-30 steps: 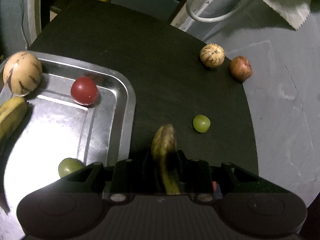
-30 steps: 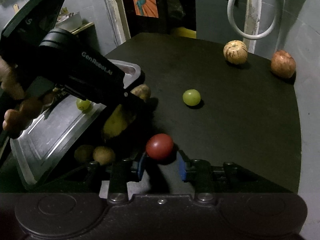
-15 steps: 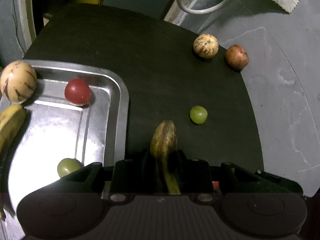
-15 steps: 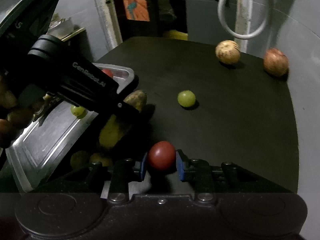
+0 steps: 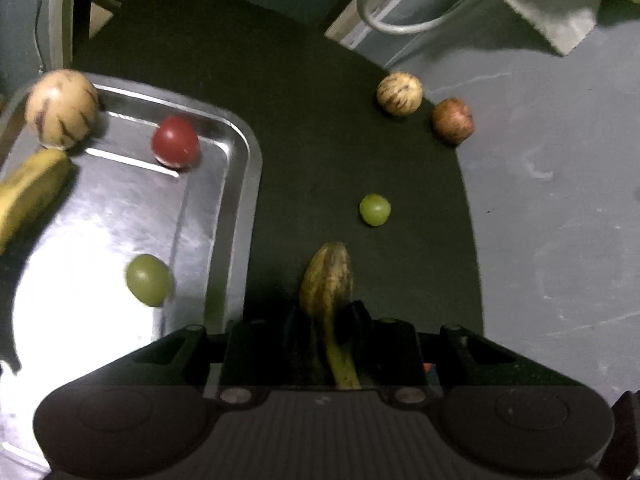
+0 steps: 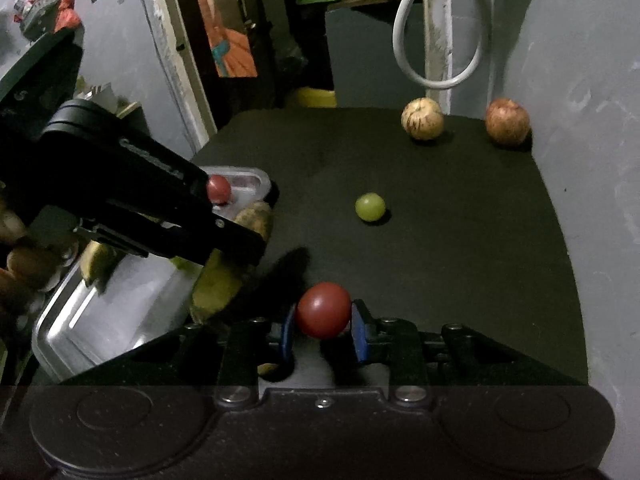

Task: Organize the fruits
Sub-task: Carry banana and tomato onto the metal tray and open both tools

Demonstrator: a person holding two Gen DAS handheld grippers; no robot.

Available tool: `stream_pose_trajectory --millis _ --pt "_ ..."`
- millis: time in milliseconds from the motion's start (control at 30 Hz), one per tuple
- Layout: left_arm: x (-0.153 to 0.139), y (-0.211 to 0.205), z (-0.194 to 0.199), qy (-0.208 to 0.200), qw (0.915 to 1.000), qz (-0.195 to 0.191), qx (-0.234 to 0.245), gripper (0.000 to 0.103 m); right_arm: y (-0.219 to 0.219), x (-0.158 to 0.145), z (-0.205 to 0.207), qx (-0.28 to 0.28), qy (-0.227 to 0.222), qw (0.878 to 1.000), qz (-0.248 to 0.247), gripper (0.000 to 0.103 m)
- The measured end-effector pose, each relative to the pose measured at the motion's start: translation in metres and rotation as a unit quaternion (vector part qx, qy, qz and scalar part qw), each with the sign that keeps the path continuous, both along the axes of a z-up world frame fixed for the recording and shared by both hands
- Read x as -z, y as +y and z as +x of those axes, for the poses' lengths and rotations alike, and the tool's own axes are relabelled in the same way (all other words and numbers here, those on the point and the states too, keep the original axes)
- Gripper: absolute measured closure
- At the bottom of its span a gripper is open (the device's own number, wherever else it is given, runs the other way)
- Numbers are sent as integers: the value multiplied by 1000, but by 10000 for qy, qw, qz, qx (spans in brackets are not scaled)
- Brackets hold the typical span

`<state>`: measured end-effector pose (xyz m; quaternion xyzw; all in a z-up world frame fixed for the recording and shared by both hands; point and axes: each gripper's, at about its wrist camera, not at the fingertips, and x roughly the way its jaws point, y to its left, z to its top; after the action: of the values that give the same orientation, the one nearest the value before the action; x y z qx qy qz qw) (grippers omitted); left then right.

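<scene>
My left gripper (image 5: 324, 316) is shut on a spotted banana (image 5: 327, 280) and holds it over the black table, just right of the steel tray (image 5: 236, 208). The tray holds a striped melon (image 5: 61, 109), a red tomato (image 5: 175, 142), a green grape (image 5: 149, 279) and another banana (image 5: 30, 192). My right gripper (image 6: 322, 322) is shut on a red tomato (image 6: 323, 310) above the table's near side. The left gripper's body (image 6: 132, 196) shows left of it with the banana (image 6: 228, 268).
On the black table (image 5: 320, 120) lie a green grape (image 5: 375, 209), a striped melon (image 5: 399, 93) and a reddish apple (image 5: 453, 120) at the far right edge. A grey wall (image 5: 560, 200) borders the table on the right. A white hose loop (image 6: 436, 40) hangs behind.
Both grippers have lifted and tilted with their fruit. The tray's fruits now sit more to the right in the left wrist view. The right gripper's tomato sits higher above the table.
</scene>
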<state>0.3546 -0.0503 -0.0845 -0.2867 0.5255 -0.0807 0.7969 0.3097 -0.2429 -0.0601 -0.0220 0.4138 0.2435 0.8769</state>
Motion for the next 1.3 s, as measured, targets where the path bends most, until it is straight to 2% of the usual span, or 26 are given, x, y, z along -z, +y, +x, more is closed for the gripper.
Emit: stream_pose_trajectory --millis 133,300,500,667,867,1133,1300 --pt "-19 25 -14 -177 9998 -93 29 73 16 -15 -11 41 -88 9999 35 72" --pt "-31 63 -34 -214 9997 49 43 73 53 -21 -22 -80 -136 9998 108 72" --pt "-25 113 -64 -18 9994 332 -7 73 106 -10 -34 -332 6 9993 175 72" --pt "-14 136 -82 158 9990 412 45 73 141 7 -46 -565 132 9983 -13 72" --pt "-6 148 -98 291 9978 511 301 73 155 20 -56 -557 183 9981 -211 72" --pt "2 144 -106 333 9948 686 672 72 155 21 -65 -409 127 9983 -407 70" --pt "6 149 -110 334 9954 562 699 72 148 8 -81 -169 5 9989 -445 60"
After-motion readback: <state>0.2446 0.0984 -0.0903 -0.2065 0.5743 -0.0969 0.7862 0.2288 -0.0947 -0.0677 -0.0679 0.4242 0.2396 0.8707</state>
